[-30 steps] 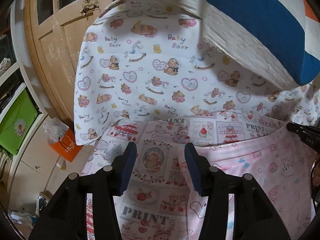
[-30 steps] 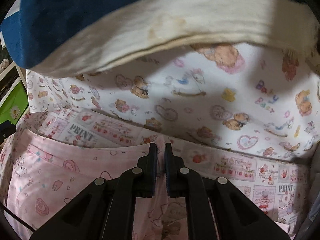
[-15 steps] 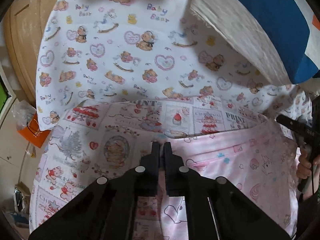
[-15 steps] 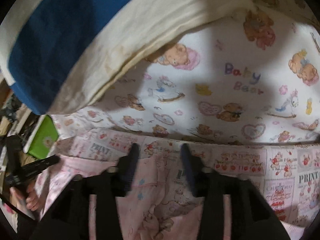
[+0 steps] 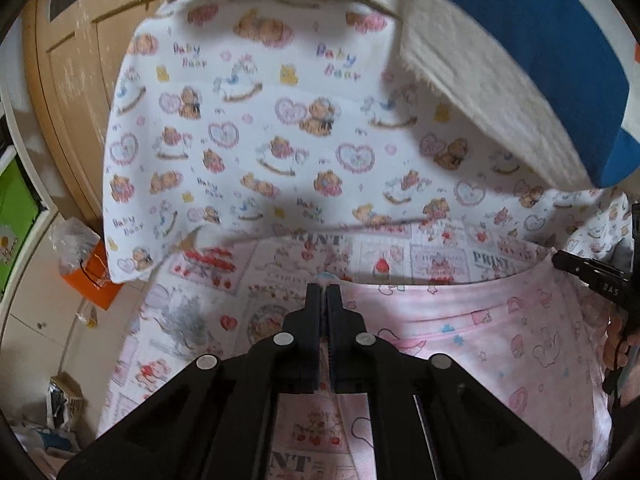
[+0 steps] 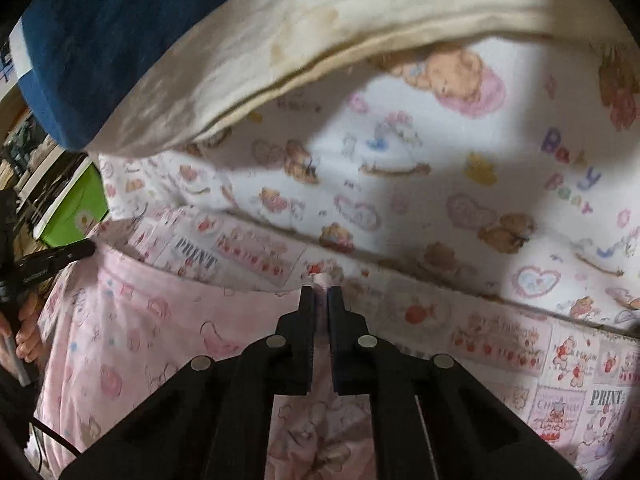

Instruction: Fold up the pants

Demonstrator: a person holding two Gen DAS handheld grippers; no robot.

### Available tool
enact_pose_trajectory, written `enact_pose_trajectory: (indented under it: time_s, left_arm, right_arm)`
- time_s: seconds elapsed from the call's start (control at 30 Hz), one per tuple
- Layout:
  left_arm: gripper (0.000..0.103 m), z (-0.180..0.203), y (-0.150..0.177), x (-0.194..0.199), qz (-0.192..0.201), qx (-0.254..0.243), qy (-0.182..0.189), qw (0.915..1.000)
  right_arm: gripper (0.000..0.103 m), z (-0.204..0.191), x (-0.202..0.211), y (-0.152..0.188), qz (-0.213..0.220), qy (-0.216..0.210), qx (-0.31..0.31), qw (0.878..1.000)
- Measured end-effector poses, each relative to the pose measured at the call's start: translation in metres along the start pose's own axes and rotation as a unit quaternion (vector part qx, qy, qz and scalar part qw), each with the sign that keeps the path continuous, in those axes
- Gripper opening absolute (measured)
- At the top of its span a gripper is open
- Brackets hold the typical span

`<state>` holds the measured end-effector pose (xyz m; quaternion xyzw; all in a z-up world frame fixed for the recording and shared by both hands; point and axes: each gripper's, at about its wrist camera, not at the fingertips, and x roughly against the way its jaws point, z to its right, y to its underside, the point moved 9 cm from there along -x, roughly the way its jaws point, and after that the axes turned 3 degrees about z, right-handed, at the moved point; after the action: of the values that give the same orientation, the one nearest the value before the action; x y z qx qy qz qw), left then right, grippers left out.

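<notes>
Left wrist view: the left gripper [image 5: 324, 289] is seen pressed together on the near-left corner of the far edge of the pink pants [image 5: 500, 340], with a small tuft of fabric showing at the tips. From this pinch the garment's edge runs rightward to the right gripper [image 5: 560, 258], whose black finger is seen at the opposite corner, with a hand [image 5: 616, 340] below it. The pants lie on a patchwork-print sheet [image 5: 200, 320], near a teddy-bear blanket [image 5: 260, 128] and a blue-and-cream pillow [image 5: 520, 40] farther off.

Right wrist view: the right gripper [image 6: 321, 294] is closed on a pinch of the pink pants [image 6: 140, 340], a fold of cloth rising between its tips. The held edge stretches leftward to the left gripper [image 6: 86, 249], seen at the far-left corner.

The long axis of the held edge is judged to lie left to right between the two pinches, each corner being taken by its nearer hand; the rest of the garment extends toward the near side, so a fold would probably be carried along that direction.
</notes>
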<state>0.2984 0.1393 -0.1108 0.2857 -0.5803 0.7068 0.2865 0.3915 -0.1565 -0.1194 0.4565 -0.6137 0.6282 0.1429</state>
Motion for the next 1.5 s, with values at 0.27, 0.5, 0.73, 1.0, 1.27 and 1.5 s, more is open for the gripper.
enact_pose_trajectory:
  time_s: [0.27, 0.5, 0.73, 1.0, 1.27, 1.5]
  left_arm:
    - [0.002, -0.016, -0.001, -0.009, -0.002, -0.021, -0.056, 0.9982]
    - [0.049, -0.018, 0.005, 0.002, 0.007, -0.054, -0.101, 0.9934]
    - [0.049, 0.028, -0.013, 0.051, 0.066, -0.105, -0.08, 0.989]
    - [0.05, 0.161, -0.008, 0.081, 0.066, -0.169, 0.083, 0.9799]
    - [0.05, 0.292, 0.021, 0.057, 0.02, -0.25, 0.192, 0.9487]
    - [0.05, 0.345, 0.042, 0.022, -0.04, -0.26, 0.216, 0.9403]
  right_arm:
    - [0.006, -0.011, -0.01, -0.004, -0.002, 0.007, 0.014, 1.0]
    - [0.009, -0.009, 0.009, -0.004, 0.022, 0.057, 0.063, 0.996]
    - [0.057, 0.025, 0.099, -0.008, 0.1, 0.077, 0.037, 0.991]
    - [0.056, 0.081, 0.21, 0.013, 0.173, 0.112, -0.028, 0.978]
    - [0.056, 0.134, 0.268, 0.057, 0.197, 0.159, -0.065, 0.965]
    - [0.056, 0.179, 0.274, 0.095, 0.202, 0.162, -0.109, 0.96]
